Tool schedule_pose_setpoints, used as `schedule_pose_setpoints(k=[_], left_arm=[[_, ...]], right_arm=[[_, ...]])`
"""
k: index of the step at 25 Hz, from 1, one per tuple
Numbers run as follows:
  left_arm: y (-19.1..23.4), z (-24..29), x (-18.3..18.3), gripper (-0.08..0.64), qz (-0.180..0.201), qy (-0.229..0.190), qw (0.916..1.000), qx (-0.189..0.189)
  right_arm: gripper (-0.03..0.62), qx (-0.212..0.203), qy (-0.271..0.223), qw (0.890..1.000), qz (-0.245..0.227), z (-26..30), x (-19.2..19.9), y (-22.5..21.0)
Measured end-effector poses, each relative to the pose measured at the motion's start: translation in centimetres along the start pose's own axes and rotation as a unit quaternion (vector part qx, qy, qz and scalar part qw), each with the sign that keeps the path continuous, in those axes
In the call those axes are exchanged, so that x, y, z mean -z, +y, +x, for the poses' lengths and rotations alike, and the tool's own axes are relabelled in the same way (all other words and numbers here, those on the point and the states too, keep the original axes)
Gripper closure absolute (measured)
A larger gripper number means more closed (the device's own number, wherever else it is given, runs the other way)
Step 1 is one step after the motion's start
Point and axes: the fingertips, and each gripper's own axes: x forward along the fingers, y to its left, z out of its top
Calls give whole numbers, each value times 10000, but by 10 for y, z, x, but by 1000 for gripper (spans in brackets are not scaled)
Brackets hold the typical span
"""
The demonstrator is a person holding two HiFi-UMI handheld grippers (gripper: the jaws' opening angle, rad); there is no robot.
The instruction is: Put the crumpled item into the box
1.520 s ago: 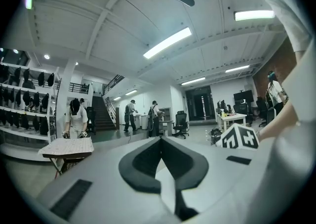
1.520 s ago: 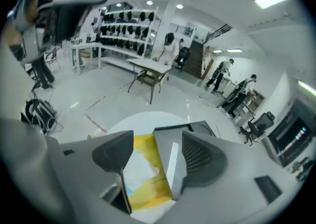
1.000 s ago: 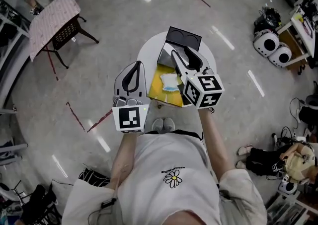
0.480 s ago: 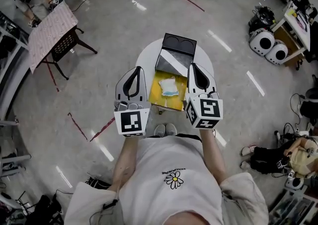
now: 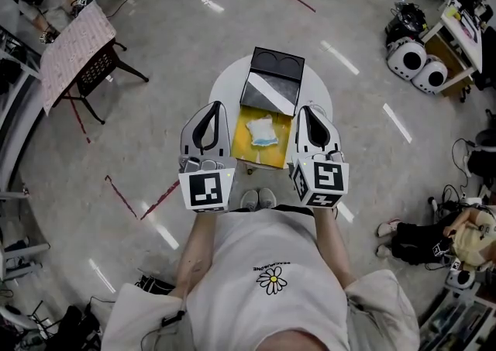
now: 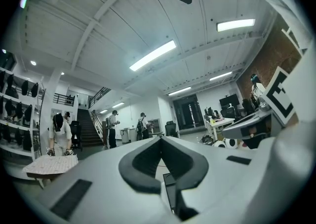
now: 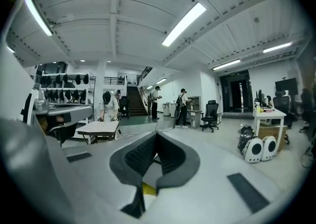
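I see the crumpled item [image 5: 263, 132], a white wad with a pale blue streak, lying loose inside the box [image 5: 246, 148], near the middle of its floor and a little toward 12 o'clock. The box is a shallow open tray with a yellow inside. It sits flat on the 6 o'clock side of the round white table [image 5: 229, 82].

Round white table [image 5: 227, 82] on grey floor [image 5: 155, 47]; carries open yellow box [image 5: 246, 152], black tray [image 5: 277, 65] beyond it.
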Motion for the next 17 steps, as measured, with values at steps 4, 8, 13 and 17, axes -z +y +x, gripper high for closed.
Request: schedule_pose_setpoints(k=[4, 8, 13, 17], left_arm=[[0, 2, -1, 560, 1, -5, 10000, 12], [3, 1, -1, 560, 7, -14, 10000, 4], [2, 1, -2, 560, 24, -39, 10000, -8], [-1, 2, 0, 560, 29, 17, 10000, 10]], right_arm=[[589, 55, -64, 9999, -78, 0, -5, -3], [589, 72, -67, 9999, -59, 0, -3, -3], [589, 53, -57, 9999, -92, -3, -2, -3], [589, 34, -51, 9999, -117, -3, -1, -4]])
